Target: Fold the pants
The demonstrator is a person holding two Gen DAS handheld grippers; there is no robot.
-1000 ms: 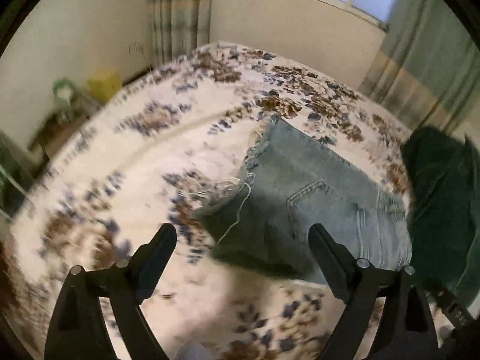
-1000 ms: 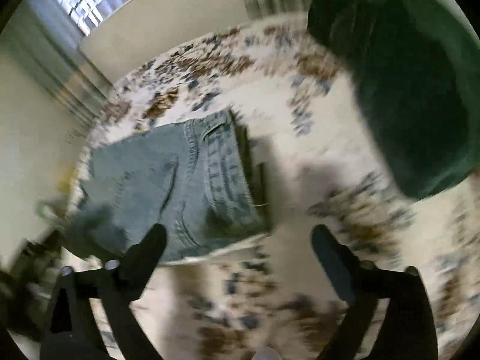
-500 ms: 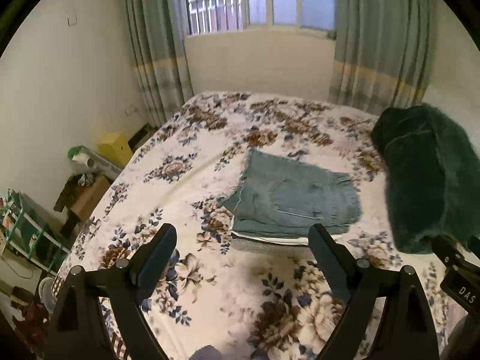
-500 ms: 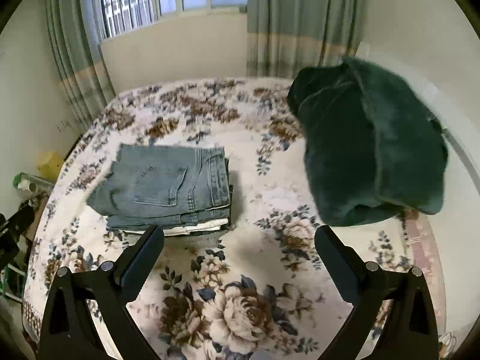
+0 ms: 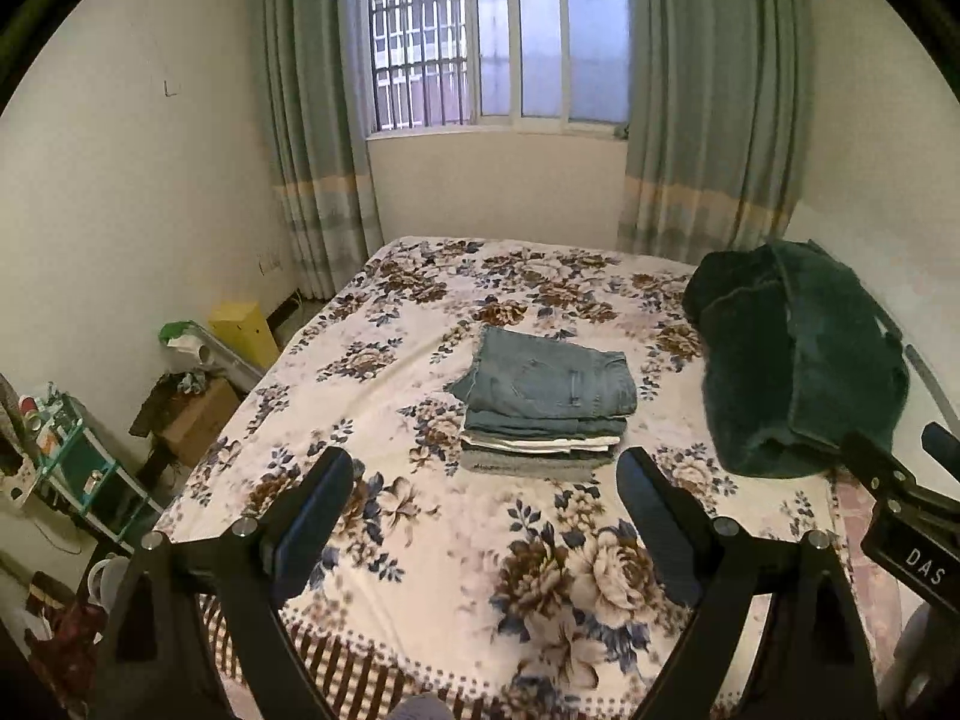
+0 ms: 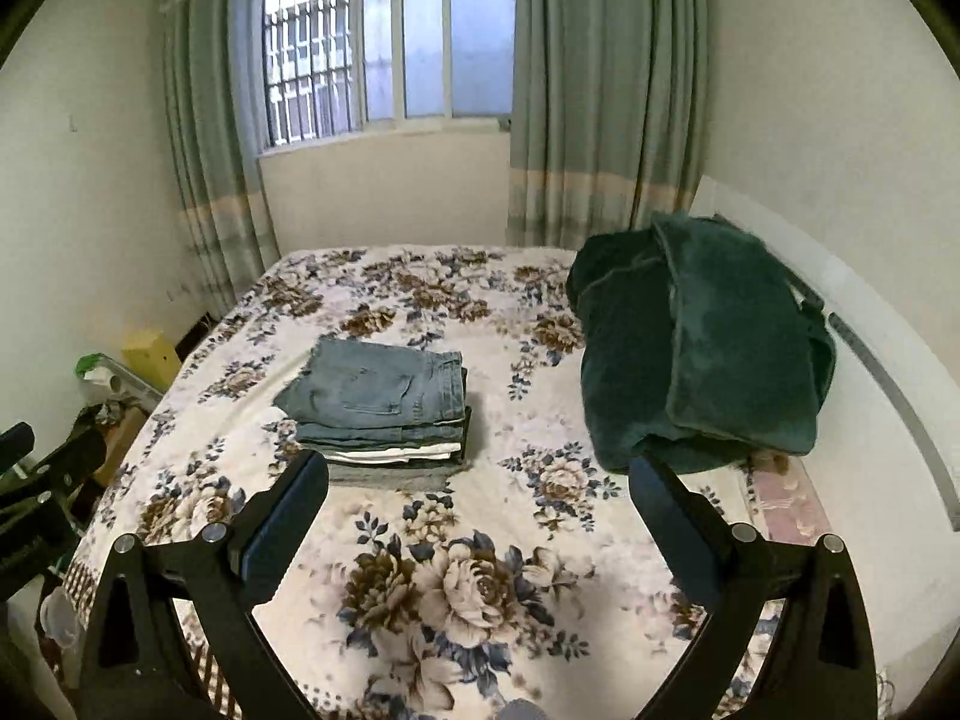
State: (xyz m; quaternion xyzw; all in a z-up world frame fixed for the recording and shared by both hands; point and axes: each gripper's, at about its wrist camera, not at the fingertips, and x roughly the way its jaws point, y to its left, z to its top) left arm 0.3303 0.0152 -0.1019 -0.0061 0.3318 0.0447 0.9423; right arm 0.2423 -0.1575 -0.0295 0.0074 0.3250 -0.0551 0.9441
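Folded light-blue jeans [image 5: 549, 375] lie on top of a stack of folded clothes in the middle of the floral bed [image 5: 420, 540]; they also show in the right wrist view [image 6: 375, 387]. My left gripper [image 5: 486, 504] is open and empty, held well back from the stack above the bed's near end. My right gripper [image 6: 480, 510] is open and empty, also well short of the stack. The right gripper's body shows at the right edge of the left wrist view [image 5: 906, 516].
A dark green blanket [image 5: 792, 360] is heaped on the bed's right side, also in the right wrist view [image 6: 702, 348]. A yellow box [image 5: 243, 330], a cardboard box [image 5: 192, 414] and shelves with clutter [image 5: 66, 468] stand left of the bed. Window and curtains are behind.
Both grippers have pulled far back and up from the folded jeans. The jeans lie still on the stack; the view went from close-up to the whole bed.
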